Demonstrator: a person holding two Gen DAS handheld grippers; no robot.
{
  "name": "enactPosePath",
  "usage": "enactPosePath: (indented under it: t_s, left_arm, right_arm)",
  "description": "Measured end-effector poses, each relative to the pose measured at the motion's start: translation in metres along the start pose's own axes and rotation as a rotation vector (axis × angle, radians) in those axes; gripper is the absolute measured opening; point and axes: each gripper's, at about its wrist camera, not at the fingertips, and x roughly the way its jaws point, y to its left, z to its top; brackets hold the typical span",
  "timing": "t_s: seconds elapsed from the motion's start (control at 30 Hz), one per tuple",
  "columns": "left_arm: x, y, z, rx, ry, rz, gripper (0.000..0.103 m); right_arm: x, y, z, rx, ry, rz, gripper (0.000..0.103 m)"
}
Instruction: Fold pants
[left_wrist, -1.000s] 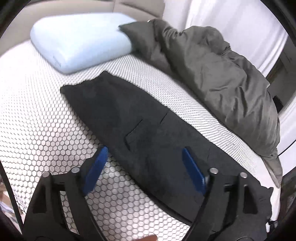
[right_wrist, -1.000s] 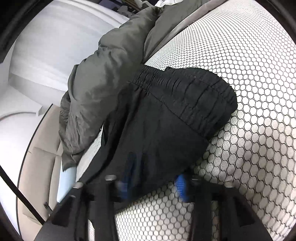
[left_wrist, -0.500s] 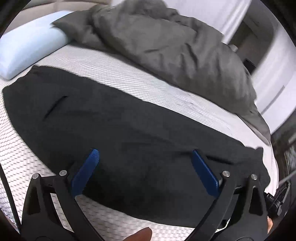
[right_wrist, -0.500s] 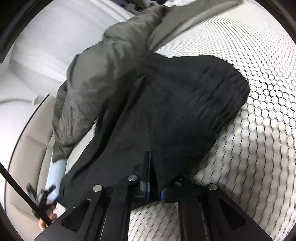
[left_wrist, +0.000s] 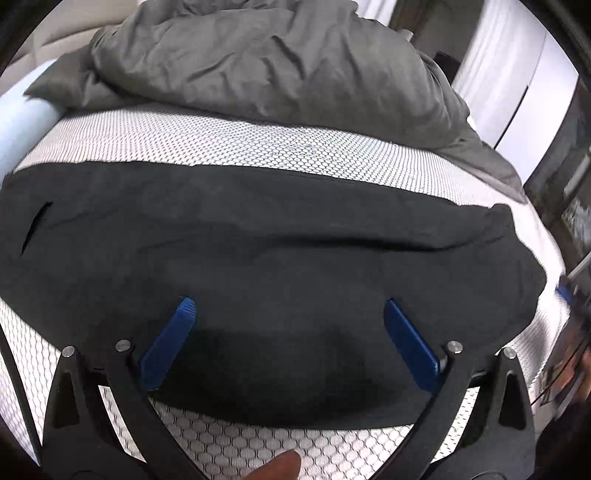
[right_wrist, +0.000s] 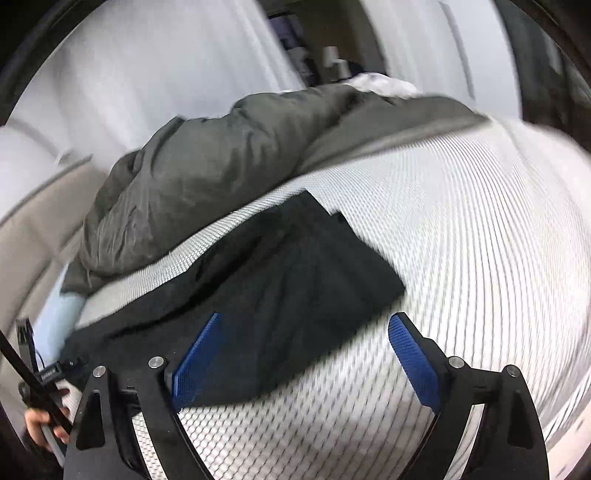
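We find the pants (left_wrist: 280, 266) lying flat on the mattress (left_wrist: 258, 144), their long axis running side to side across the left wrist view, roughly along the near edge of the bed; a grey duvet (left_wrist: 266, 62) is heaped along the far edge and a pale pillow (left_wrist: 22, 122) sits at the left corner. Our left gripper (left_wrist: 284, 332) hangs over the middle of the near long edge of the pants, its jaws spread wide and widening a little more, nothing pinched between them; the cloth lies below and ahead of it. Our right gripper (right_wrist: 303, 350) is over one end of the pants, jaws opening, no cloth caught between the pads; that end lies just ahead and to its left, though the blur makes it hard to say whether it is hem or waistband. We judge the next fold turns on the long axis; each gripper is nearest its own stretch of the near edge.
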Motion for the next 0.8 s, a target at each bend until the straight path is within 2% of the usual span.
enactPosePath:
  t_s: [0.17,0.33,0.47,0.5,0.53,0.6,0.63,0.7,0.8]
  left_arm:
    - [0.022,0.017,0.008,-0.025,0.037,0.031,0.101]
    - [0.043,0.044,0.015,-0.070,0.070,0.052,0.101]
    - [0.046,0.050,0.018,-0.076,0.071,0.047,0.102]
    - [0.047,0.049,0.019,-0.069,0.073,0.052,0.102]
    - [0.048,0.048,0.019,-0.061,0.075,0.059,0.102]
    - [0.049,0.046,0.019,-0.046,0.077,0.067,0.102]
    - [0.048,0.045,0.019,-0.040,0.077,0.072,0.102]
    - [0.049,0.045,0.020,-0.039,0.074,0.073,0.102]
    - [0.046,0.046,0.021,-0.057,0.061,0.052,0.102]
  right_arm:
    - [0.052,0.023,0.063,-0.233,0.128,0.107,0.093]
    - [0.120,0.019,0.110,-0.301,0.224,0.128,0.093]
    - [0.168,0.014,0.128,-0.339,0.291,0.098,0.093]
    - [0.176,0.013,0.129,-0.343,0.295,0.094,0.089]
    - [0.182,0.013,0.130,-0.343,0.310,0.106,0.072]
    - [0.189,0.014,0.127,-0.359,0.339,0.139,0.047]
    - [0.187,0.015,0.125,-0.382,0.332,0.148,0.045]
    - [0.175,0.021,0.122,-0.438,0.273,0.171,0.034]
    - [0.156,0.027,0.126,-0.450,0.170,0.150,0.032]
